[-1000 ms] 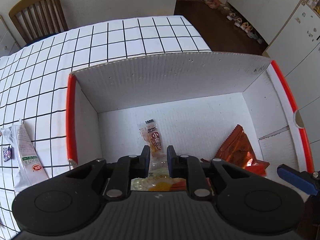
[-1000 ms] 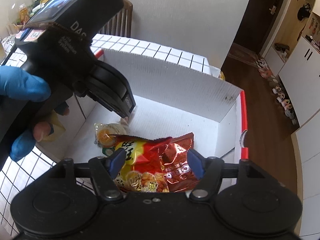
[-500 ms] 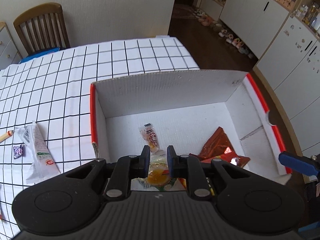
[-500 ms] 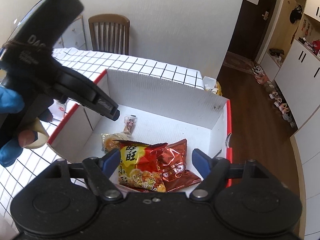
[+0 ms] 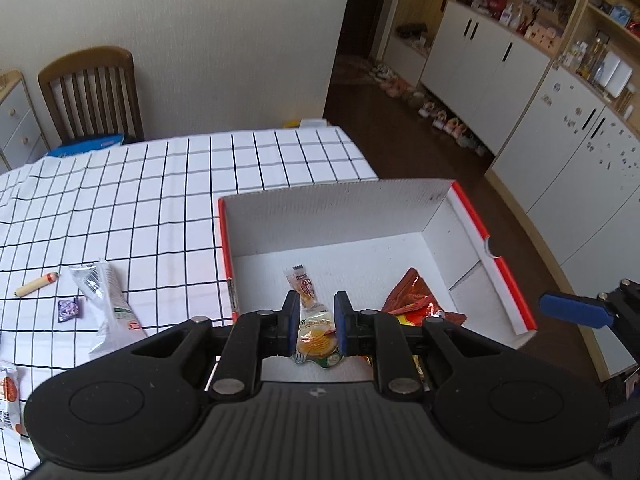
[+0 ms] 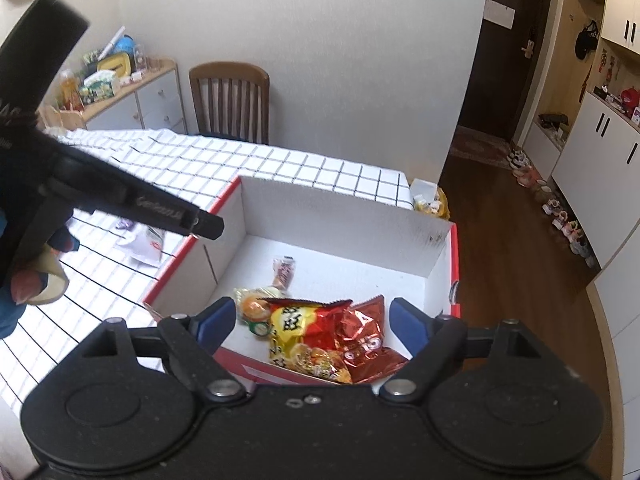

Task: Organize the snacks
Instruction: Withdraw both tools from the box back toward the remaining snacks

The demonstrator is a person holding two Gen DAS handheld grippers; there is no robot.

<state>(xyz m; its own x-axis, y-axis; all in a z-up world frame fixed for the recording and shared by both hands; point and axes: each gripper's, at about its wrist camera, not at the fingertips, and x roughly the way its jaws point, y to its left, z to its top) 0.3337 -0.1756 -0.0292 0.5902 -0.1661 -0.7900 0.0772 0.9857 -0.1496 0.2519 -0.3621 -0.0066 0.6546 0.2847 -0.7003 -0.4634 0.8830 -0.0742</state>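
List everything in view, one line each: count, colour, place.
box: 1, white with red edges, on the table
yellow-red chip bag: 1, in the box
red foil bag: 1, in the box, beside the yellow-red one
round snack packet: 1, clear with orange, in the box
stick packet: 1, orange-red label, box floor
pouch: 1, white, on the tablecloth left of the box
candy: 1, purple, beside the pouch
tan stick: 1, left of the pouch
tablecloth: 1, white, black grid
chair: 1, brown, behind the table
left tongs: black, narrowly open, empty, over the box
right tongs: black, wide open, empty
hand: 1, blue glove, holding the left tongs
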